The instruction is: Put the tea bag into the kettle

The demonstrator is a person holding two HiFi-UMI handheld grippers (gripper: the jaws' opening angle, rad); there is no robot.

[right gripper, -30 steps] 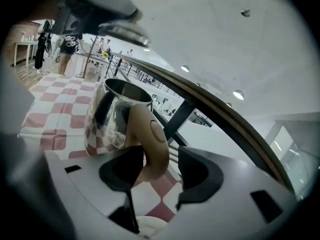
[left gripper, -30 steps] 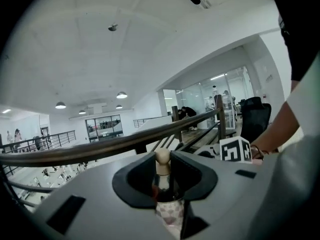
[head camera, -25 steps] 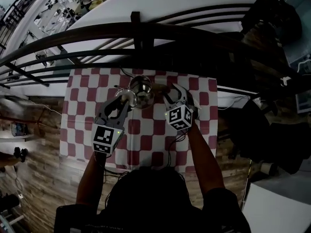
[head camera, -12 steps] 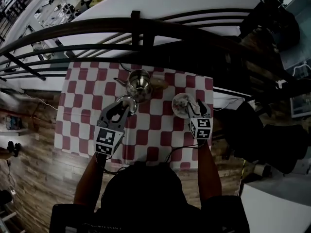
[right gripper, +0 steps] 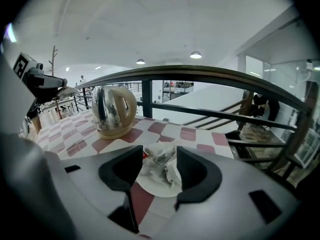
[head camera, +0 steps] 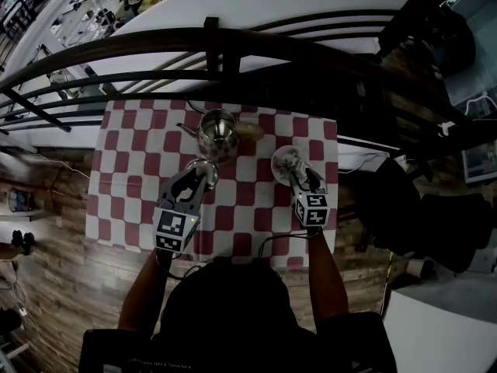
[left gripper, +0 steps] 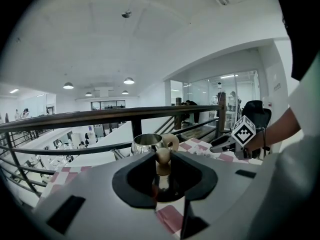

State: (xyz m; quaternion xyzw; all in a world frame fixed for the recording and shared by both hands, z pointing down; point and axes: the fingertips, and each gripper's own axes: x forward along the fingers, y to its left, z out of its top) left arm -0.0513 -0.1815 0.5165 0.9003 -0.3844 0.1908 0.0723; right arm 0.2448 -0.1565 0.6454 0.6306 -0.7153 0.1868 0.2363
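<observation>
The steel kettle [head camera: 218, 134] stands uncovered at the back of the checked table, also seen in the right gripper view as the kettle [right gripper: 114, 111]. My left gripper [head camera: 200, 172] is shut on the kettle lid [left gripper: 161, 170], whose wooden knob [left gripper: 162, 156] stands up between the jaws, just in front of the kettle [left gripper: 147, 143]. A white plate [head camera: 281, 167] to the right holds crumpled tea bags [right gripper: 161, 165]. My right gripper [head camera: 301, 177] is open at the plate's near edge, its jaws to either side of the tea bags without pressing them.
The red and white checked cloth [head camera: 124, 208] covers a small table. A dark metal railing [head camera: 233, 45] runs right behind the kettle, with a drop beyond it. The table's right edge lies close to the plate [right gripper: 159, 188]. Wooden floor [head camera: 54, 270] surrounds the table.
My right gripper has swung from beside the kettle to the right and down to the plate, rolling as it went. The left gripper drew back from the kettle a little, lid still held.
</observation>
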